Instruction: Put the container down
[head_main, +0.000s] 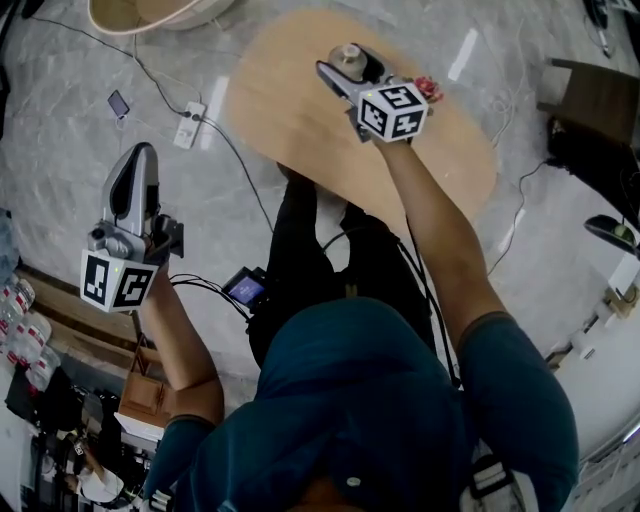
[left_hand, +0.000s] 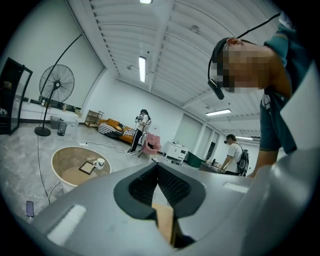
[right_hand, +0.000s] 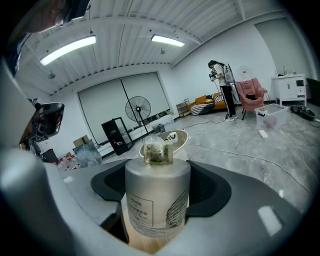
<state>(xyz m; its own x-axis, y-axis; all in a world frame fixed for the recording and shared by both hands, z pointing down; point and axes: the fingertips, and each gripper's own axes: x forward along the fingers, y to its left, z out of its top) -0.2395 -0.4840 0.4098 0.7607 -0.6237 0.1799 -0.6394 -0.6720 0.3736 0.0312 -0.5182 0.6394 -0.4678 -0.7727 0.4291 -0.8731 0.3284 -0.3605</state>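
Hovering over the worktop (head_main: 290, 120), right gripper (head_main: 352, 72) carries the container (head_main: 349, 56). Left gripper (left_hand: 158, 174) view: jaws pressed together, nothing betw. them. Right gripper view: jaws pinch container mid-body. Best to lower w/ base flat, then release.

Bright ceiling strip lights (right_hand: 70, 50) fill the room evenly; both gripper views bulge fisheye-round with dark corners.
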